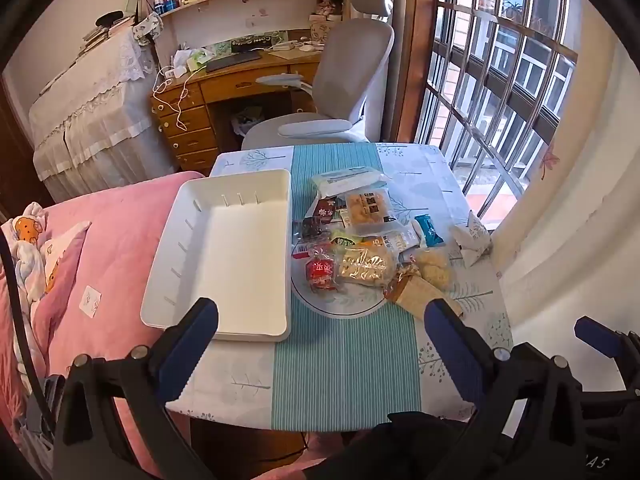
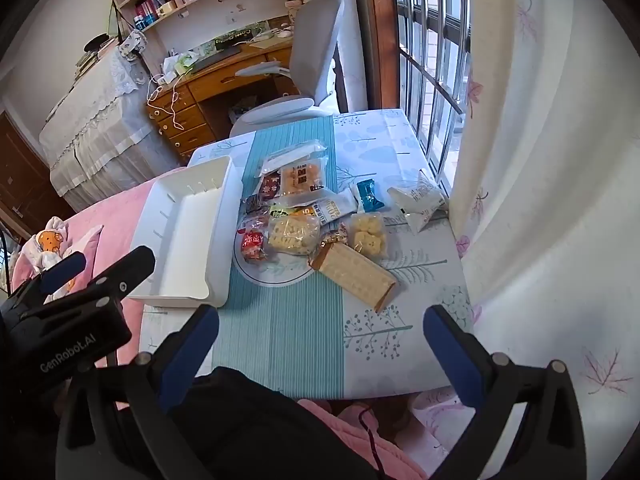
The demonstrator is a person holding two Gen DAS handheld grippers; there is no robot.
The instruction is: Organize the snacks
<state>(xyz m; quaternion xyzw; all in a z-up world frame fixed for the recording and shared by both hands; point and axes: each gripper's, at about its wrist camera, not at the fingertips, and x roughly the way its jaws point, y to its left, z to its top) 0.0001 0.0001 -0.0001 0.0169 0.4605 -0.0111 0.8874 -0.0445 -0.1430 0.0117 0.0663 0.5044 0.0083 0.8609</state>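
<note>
Left wrist view: left gripper (image 1: 320,320) jaws spread wide, nothing between them, hovering over the near edge of the worktop (image 1: 344,380). White tray (image 1: 224,256) sits empty on the worktop's left side, partly overhanging toward the pink bed (image 1: 120,216). Snack pile (image 1: 360,240) lies just right of the tray, partly on a round plate (image 1: 340,306): red packet (image 1: 320,274), yellow biscuit bag (image 1: 366,266), long cracker pack (image 1: 416,296), teal packet (image 1: 428,230). White pouch (image 1: 472,240) lies apart near the curtain. Right wrist view: right gripper (image 2: 322,322) also wide open, empty, above the worktop's near edge; cracker pack just ahead of it, not touching. Desk chair (image 2: 316,36) stands beyond the worktop.
</note>
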